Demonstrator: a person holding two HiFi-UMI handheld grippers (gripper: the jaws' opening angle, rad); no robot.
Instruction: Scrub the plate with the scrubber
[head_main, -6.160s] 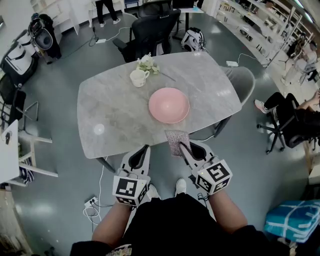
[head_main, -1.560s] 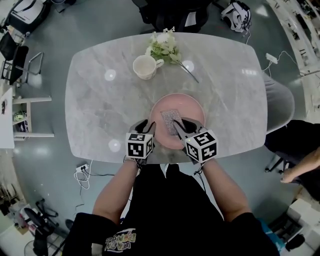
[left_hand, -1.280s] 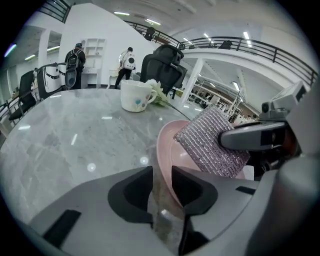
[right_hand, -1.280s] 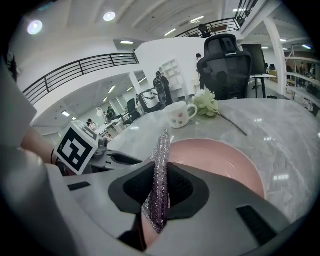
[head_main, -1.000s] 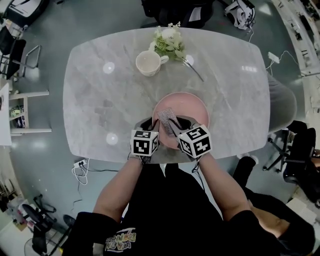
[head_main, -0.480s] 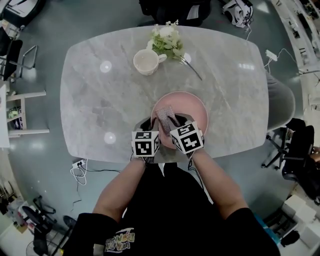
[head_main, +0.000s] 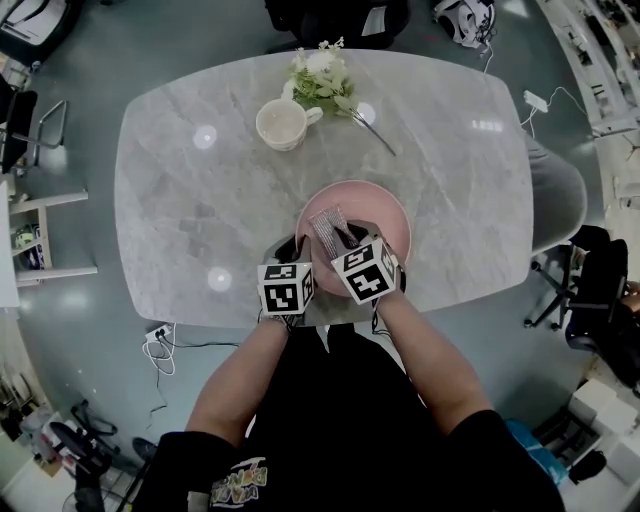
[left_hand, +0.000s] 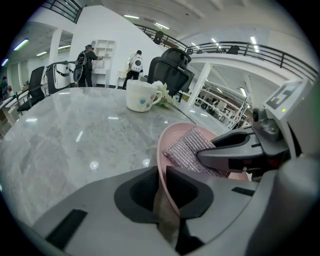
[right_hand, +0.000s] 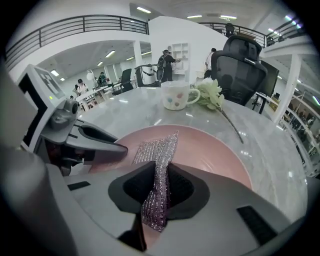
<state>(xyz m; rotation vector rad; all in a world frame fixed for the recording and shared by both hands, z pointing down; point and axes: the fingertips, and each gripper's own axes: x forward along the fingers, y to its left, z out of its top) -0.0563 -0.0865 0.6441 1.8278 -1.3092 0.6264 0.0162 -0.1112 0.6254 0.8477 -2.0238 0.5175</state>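
Pink plate (head_main: 388, 222) sits at the near edge of the counter (head_main: 180, 200), with the scrubber (head_main: 325, 228) resting on its left half. Marker cubes hide the jaws in the head view. The left gripper view shows the left gripper (left_hand: 161, 186) with jaws just closed in, pinching the plate's near rim, and the right gripper view shows the right gripper (right_hand: 159, 186) with jaws narrow, clamped on the scrubber's near end. Mug (head_main: 281, 123) and flowers (head_main: 322, 78) stand at the far edge, well apart from the plate.
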